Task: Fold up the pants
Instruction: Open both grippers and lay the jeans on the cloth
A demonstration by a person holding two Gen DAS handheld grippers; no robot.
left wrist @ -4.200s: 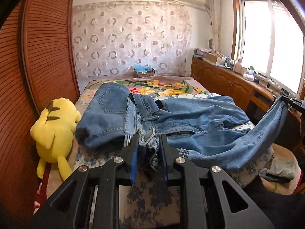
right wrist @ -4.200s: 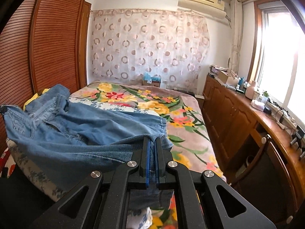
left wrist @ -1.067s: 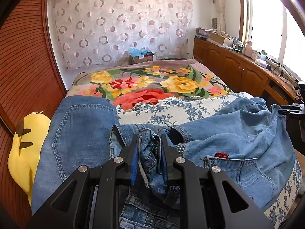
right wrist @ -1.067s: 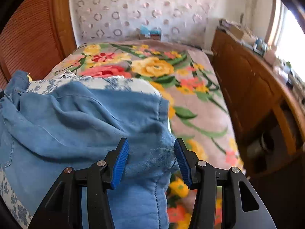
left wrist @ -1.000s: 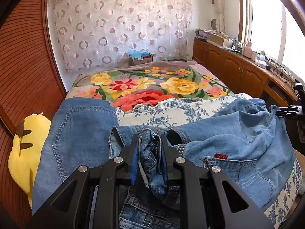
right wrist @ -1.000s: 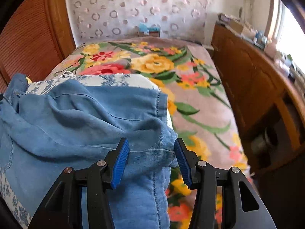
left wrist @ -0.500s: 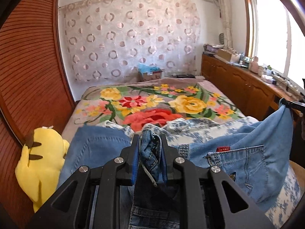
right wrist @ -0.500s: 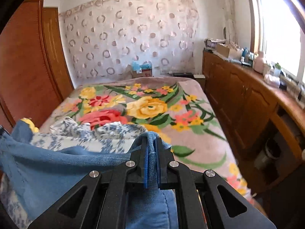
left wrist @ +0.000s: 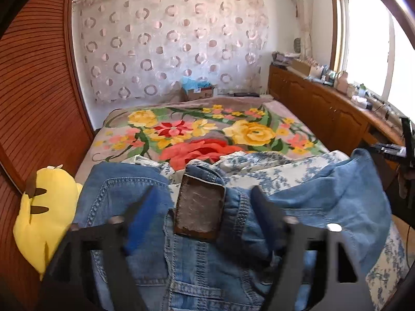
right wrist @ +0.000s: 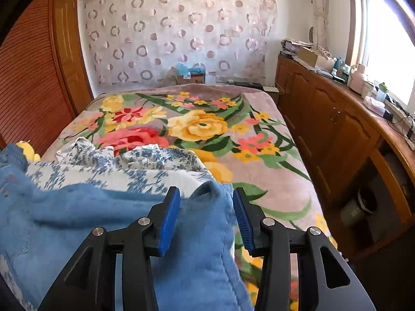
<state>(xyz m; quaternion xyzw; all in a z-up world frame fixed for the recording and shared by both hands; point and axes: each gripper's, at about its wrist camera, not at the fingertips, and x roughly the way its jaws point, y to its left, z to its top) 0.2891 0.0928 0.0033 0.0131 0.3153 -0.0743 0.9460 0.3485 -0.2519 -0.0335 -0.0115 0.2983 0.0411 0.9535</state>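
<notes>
1. Left tongs (left wrist: 202, 207): jaws just sprung wide, waistband loose between them.
2. Right tongs (right wrist: 206, 215): just opened, denim fold unpinched between them.
3. Jeans (left wrist: 324, 202): on the bed's (right wrist: 259, 181) near end; fold released. Next: regrasp, fold again.

Left claw (left wrist: 202, 204): matte black angular frame with triangular cut-outs, silver round screw heads at the pivots, blue pad on the inner finger face, edges blurred. Right claw (right wrist: 206, 217): same black linkage, four silver screws, ribbed blue pads (right wrist: 170, 220) on both fingers.
</notes>
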